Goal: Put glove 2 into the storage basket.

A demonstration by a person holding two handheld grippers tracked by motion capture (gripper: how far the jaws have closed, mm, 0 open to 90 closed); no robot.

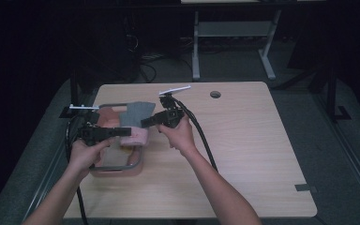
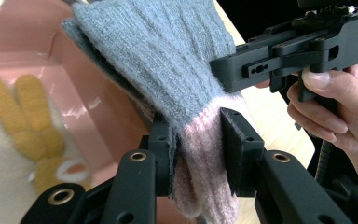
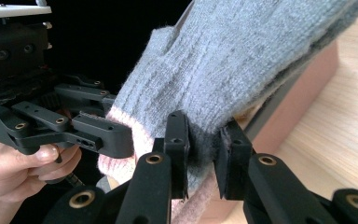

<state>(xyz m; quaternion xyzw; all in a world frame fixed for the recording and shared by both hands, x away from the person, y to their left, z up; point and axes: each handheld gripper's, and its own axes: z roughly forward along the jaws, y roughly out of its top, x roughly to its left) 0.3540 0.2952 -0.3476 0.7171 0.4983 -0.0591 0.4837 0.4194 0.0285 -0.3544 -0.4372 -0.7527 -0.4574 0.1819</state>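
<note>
Pink bin (image 1: 122, 165) on pale wooden table (image 1: 243, 140)

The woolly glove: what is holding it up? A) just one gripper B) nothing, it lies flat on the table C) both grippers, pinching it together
C: the glove is pinched by the left gripper at its pink cuff and by the right gripper on its grey part, above the pink bin.

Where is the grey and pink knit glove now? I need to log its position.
In the high view the knit glove hangs at the table's left side above the pink bin, pinched between the left tongs and right tongs.
</note>
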